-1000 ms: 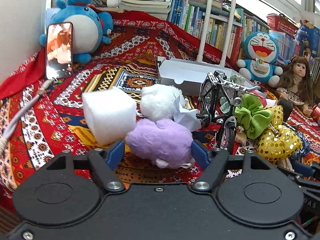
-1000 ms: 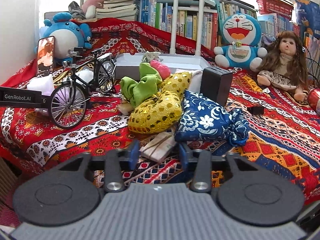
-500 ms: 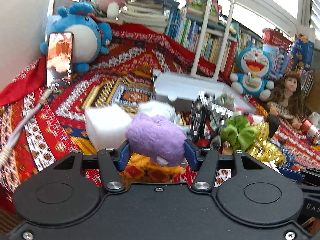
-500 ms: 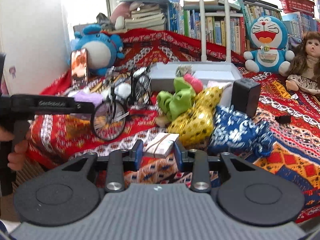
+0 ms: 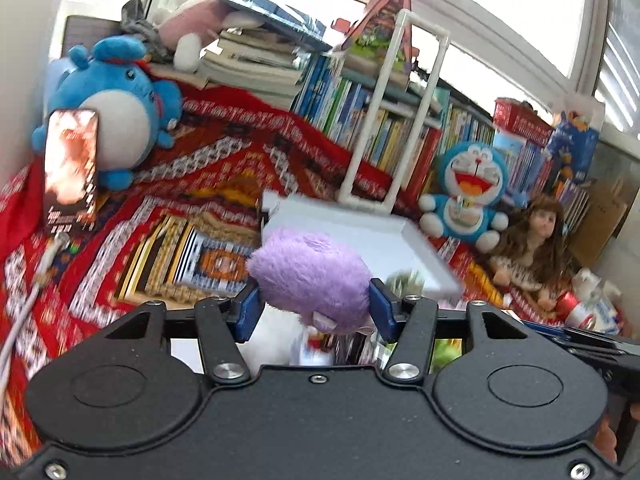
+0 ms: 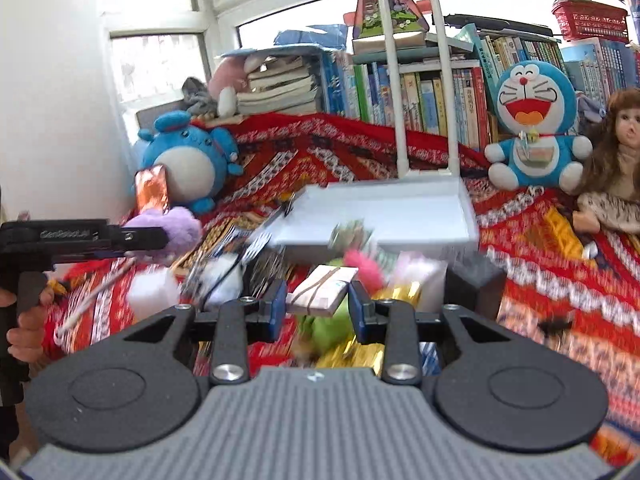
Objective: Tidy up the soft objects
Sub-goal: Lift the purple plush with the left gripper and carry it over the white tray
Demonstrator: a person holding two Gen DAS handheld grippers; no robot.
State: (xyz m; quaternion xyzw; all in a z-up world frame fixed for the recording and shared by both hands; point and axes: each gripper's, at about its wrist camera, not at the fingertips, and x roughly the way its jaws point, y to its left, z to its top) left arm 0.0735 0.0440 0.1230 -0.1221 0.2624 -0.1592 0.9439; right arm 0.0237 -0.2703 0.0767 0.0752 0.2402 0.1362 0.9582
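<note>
My left gripper is shut on a fluffy purple plush, held in the air above the patterned red cloth. The same purple plush shows at the left of the right wrist view. My right gripper is shut on a small flat packet tied with a band, also lifted. A white tray with a tall white handle lies just beyond both; the white tray is near the middle of the right wrist view. Below are blurred soft items: a white cube, a pink puff, a green scrunchie.
A blue round plush with a phone leaning on it sits far left. A Doraemon plush and a doll sit at the right. Books line the back. A black box stands by the pile. A hand grips the left handle.
The left gripper closed on the purple plush and lifted it off the cloth. The right gripper rose with the banded packet. Both views now look higher, toward the white tray.
</note>
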